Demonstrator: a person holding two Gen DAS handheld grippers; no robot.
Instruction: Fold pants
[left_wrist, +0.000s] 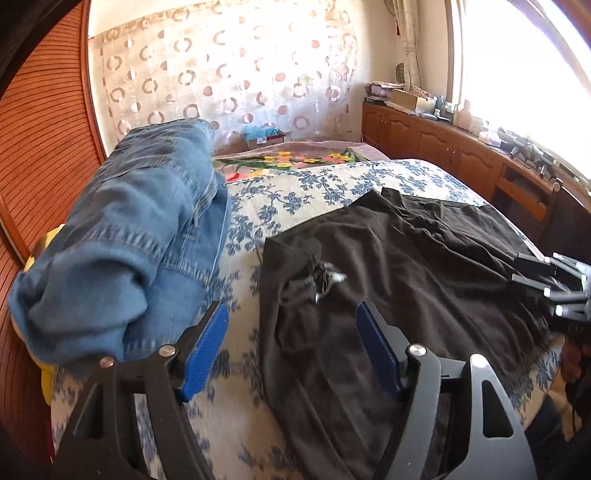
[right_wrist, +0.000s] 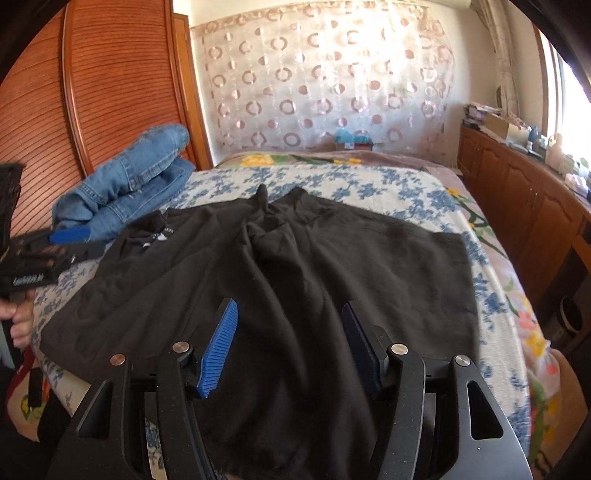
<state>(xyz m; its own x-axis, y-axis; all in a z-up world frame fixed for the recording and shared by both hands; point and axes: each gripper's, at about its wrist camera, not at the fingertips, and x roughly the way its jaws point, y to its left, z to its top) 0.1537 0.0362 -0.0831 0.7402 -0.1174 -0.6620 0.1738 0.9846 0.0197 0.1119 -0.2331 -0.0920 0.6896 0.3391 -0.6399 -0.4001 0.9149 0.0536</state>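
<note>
Black pants (right_wrist: 295, 258) lie spread flat on the bed, legs fanning toward the near edge, waist toward the far side. They also show in the left wrist view (left_wrist: 388, 266), with a small white label (left_wrist: 332, 278) near the waistband. My left gripper (left_wrist: 290, 350) is open and empty, hovering above the pants' left edge. My right gripper (right_wrist: 290, 343) is open and empty, above the middle of the pants near the front edge. Each gripper shows at the side of the other's view: the left (right_wrist: 66, 240), the right (left_wrist: 546, 280).
Folded blue jeans (left_wrist: 122, 236) are piled on the bed's left side, also in the right wrist view (right_wrist: 125, 184). The bed has a blue-flowered cover (right_wrist: 351, 181). A wooden wardrobe (right_wrist: 118, 74) stands left; wooden cabinets (right_wrist: 517, 184) with clutter stand along the right under a window.
</note>
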